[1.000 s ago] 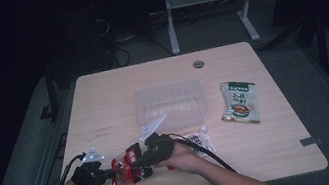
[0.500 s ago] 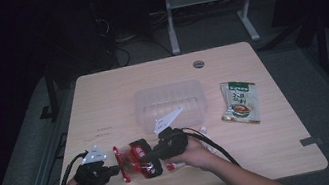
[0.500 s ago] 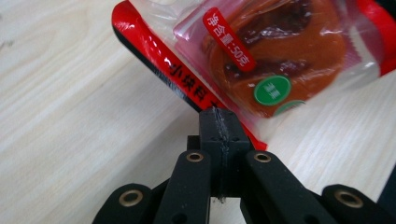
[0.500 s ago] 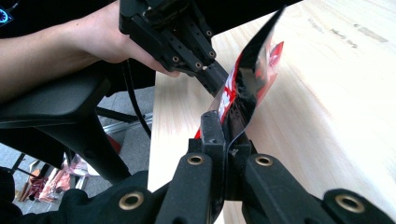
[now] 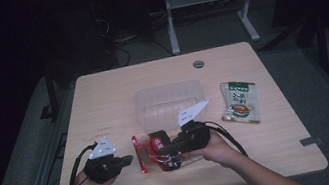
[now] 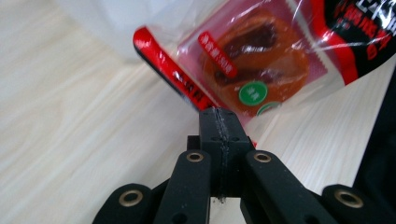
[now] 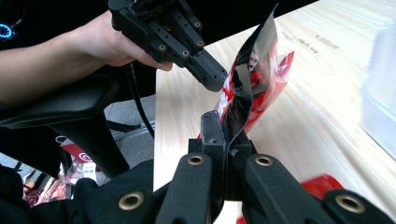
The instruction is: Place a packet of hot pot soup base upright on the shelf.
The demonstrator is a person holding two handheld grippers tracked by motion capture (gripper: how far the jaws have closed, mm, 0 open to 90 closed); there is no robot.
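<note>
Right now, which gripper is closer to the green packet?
Right. The right gripper, shut on the red packet, sits left of the green packet. The left gripper is much farther left.

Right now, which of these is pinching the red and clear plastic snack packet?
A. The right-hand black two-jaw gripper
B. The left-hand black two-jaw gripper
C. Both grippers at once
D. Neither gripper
A: in the right gripper view, the right-hand black two-jaw gripper has its jaws closed on the red and clear plastic snack packet, while the left-hand gripper sits shut just short of it.

right claw (image 7: 227, 140) clamping red snack packet (image 7: 252, 88), left claw (image 7: 210, 74) touching it
</note>
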